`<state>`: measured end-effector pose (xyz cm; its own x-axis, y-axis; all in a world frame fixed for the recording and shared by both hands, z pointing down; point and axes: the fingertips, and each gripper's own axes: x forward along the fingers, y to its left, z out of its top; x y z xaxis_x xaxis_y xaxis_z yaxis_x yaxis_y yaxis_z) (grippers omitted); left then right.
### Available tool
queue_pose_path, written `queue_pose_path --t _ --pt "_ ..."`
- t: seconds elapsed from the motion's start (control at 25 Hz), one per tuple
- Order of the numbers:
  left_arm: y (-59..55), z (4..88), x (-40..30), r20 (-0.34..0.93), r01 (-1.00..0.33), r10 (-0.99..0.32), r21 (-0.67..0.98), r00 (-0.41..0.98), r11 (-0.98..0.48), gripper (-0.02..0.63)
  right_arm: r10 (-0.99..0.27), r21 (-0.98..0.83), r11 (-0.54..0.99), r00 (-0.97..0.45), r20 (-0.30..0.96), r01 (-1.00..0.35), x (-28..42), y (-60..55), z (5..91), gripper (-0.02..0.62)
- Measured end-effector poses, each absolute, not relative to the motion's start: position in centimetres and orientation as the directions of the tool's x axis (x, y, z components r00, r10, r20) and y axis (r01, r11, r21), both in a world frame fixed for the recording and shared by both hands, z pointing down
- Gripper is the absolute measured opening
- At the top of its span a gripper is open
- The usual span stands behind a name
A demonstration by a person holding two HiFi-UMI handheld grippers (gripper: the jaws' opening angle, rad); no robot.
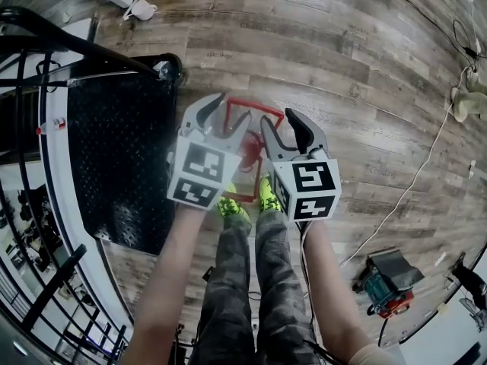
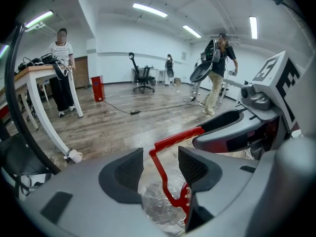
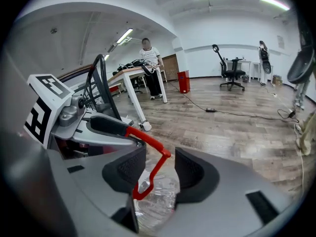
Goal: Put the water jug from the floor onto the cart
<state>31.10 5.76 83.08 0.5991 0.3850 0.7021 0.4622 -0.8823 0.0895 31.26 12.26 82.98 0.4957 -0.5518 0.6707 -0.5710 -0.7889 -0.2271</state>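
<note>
The water jug (image 2: 160, 209) stands upright on the floor (image 1: 365, 74) beside the cart (image 1: 122, 166), long axis vertical, red handle (image 1: 255, 103) raised. The left gripper (image 1: 232, 106) and right gripper (image 1: 279, 119) are spread, each straddling 1 handle leg, unpinched.

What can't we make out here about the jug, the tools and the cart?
- Water jug body: head view, covered by the left tool and right tool. Only its red handle and a little clear plastic show.
- Jug base and fill level: both gripper views, cut off by each tool's own body, and the plastic is glary.
- Cart underside: head view, hidden beneath its own top.
</note>
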Motion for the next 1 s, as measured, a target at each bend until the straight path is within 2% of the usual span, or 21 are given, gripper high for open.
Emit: queue_pose_path --t 0.32,0.52,0.72,1.0 --pt "5.4 84.9 32.4 0.725 0.465 0.387 0.104 0.569 -0.879 0.198 -0.550 -0.247 -0.792 0.478 0.685 -0.558 32.3 11.4 84.4 0.144" --pt "5.2 85.7 32.6 0.732 0.469 0.383 0.098 0.563 -0.877 0.196 -0.551 -0.254 -0.794 0.477 0.684 -0.553 32.6 11.0 85.0 0.144" --pt "5.3 86.7 32.2 0.738 0.467 0.411 0.146 0.535 -0.872 0.190 -0.533 -0.261 -0.796 0.427 0.730 -0.547 32.3 11.1 86.8 0.123" --pt "5.4 86.6 32.3 0.722 0.472 0.418 0.143 0.551 -0.870 0.077 -0.554 -0.274 -0.789 0.443 0.705 -0.550 33.3 9.8 86.3 0.067"
